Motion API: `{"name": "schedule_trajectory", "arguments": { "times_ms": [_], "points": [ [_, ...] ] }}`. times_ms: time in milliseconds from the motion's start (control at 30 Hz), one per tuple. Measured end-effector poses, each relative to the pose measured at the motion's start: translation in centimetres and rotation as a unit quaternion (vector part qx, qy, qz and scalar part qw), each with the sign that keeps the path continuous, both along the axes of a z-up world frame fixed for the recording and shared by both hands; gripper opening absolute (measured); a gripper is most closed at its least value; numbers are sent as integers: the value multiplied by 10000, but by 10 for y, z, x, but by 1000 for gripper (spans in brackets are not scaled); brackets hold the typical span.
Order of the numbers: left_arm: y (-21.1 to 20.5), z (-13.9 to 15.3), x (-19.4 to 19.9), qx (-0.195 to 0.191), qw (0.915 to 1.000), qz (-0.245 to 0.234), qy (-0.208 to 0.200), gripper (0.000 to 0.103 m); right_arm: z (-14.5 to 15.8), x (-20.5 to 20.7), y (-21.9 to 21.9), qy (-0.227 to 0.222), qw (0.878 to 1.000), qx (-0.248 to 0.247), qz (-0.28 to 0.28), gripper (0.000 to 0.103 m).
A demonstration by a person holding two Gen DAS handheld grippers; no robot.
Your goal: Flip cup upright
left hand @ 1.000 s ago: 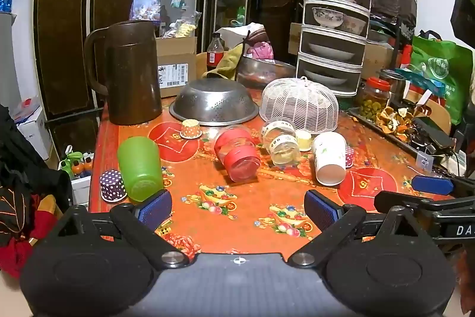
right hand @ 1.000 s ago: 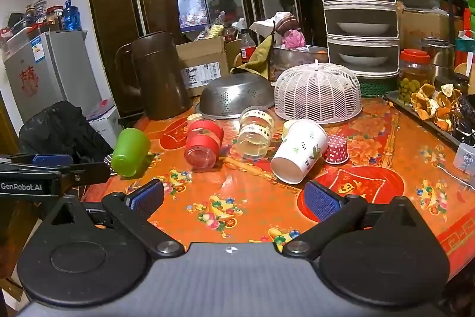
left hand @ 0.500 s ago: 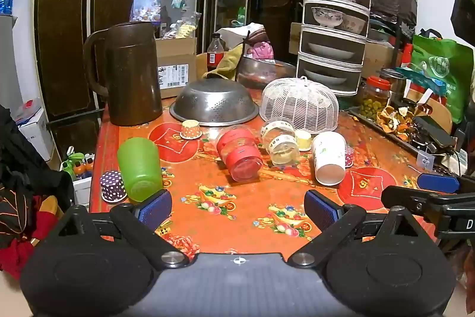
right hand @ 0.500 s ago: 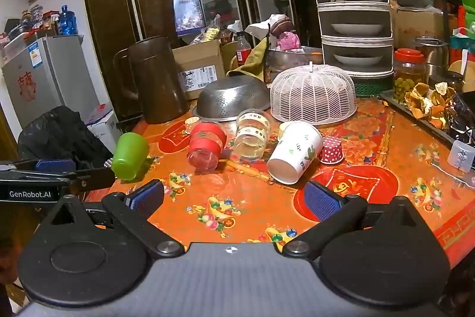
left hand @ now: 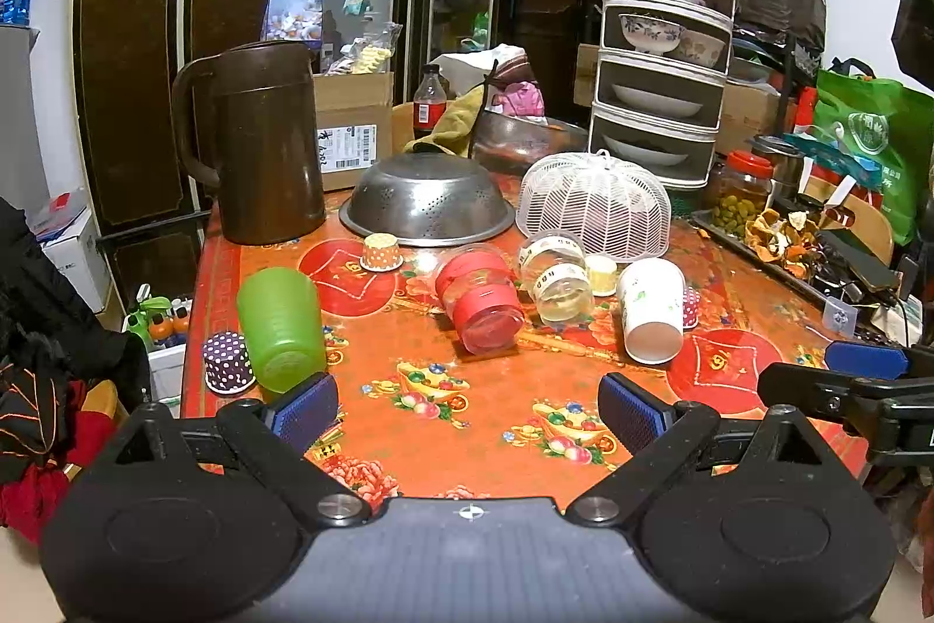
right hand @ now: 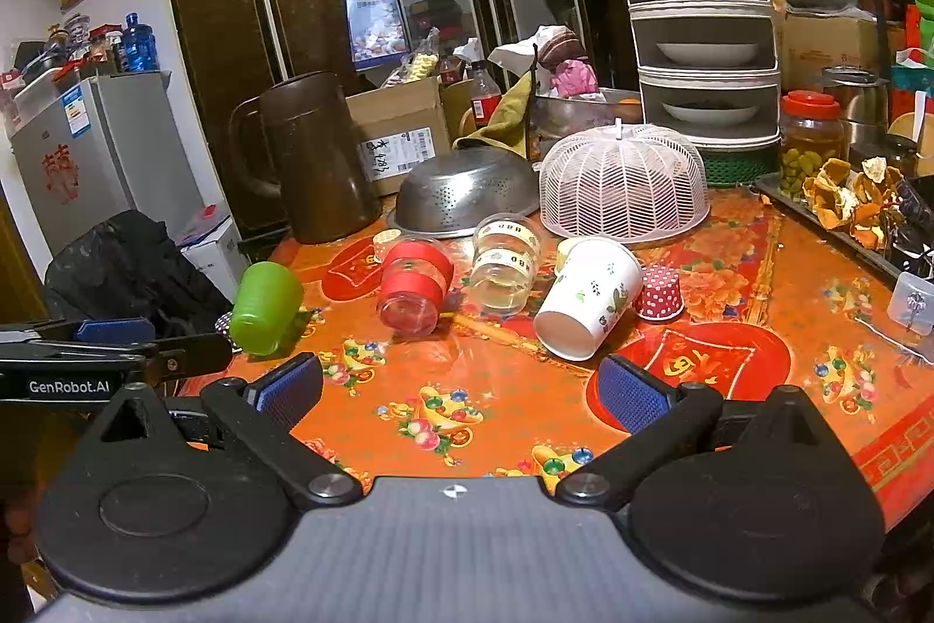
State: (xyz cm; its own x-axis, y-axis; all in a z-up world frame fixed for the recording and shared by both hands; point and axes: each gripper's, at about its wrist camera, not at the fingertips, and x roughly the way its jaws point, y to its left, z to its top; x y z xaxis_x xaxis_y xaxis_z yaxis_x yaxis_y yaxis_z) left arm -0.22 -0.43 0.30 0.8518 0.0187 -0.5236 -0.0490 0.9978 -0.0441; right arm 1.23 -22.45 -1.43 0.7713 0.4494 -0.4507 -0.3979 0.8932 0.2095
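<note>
While both grippers are hovering short of the table with jaws spread and empty, we are judging this the approach: the white paper cup (right hand: 586, 296) is lying on its side mid-table, mouth toward us, awaiting the right gripper (right hand: 461, 389).

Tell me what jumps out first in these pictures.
Four cups lie tipped over in a row mid-table: a green cup at the left edge, a red cup, a clear cup and a white paper cup. Behind them stand a brown jug and an upturned metal colander.
</note>
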Motion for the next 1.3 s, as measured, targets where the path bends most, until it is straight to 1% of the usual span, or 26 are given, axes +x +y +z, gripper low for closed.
{"name": "schedule_trajectory", "arguments": {
  "times_ms": [1300],
  "points": [
    [0, -2, -1, -18, 10000, 7, 53, 97, 2, -2, 2, 1, 10000, 24, 24, 102]
  ]
}}
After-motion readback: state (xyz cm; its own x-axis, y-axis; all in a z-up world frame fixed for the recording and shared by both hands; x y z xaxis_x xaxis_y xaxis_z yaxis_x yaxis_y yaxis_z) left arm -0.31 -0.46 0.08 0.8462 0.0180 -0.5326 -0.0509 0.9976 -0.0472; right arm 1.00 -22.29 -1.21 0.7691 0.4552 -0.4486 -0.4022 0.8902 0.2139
